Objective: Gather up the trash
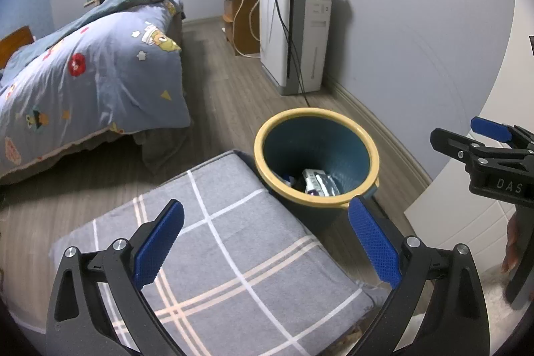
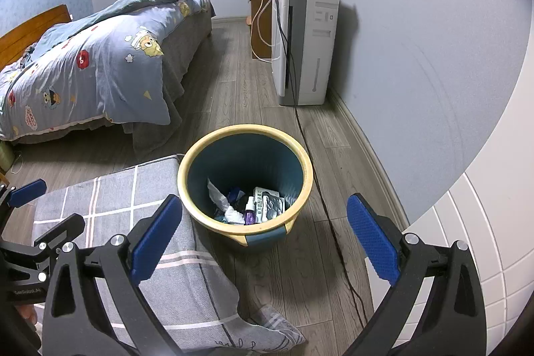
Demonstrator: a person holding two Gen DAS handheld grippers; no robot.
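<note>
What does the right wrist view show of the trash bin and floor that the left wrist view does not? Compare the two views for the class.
Only the right wrist view shows the crumpled white paper and purple bottle inside the bin, and the black cable trailing along the floor past it.

Only the left wrist view shows the plaid cushion nearly whole.

Both show the yellow-rimmed bin, a white packet in it, the bed, and both grippers open and empty: left gripper, right gripper.

Left gripper point(image 1: 265, 242), right gripper point(image 2: 263, 227): black frames, silver screws, blue textured pads point(image 1: 157, 247). White "DAS" lettering on right body. Bare skin at handle.
</note>
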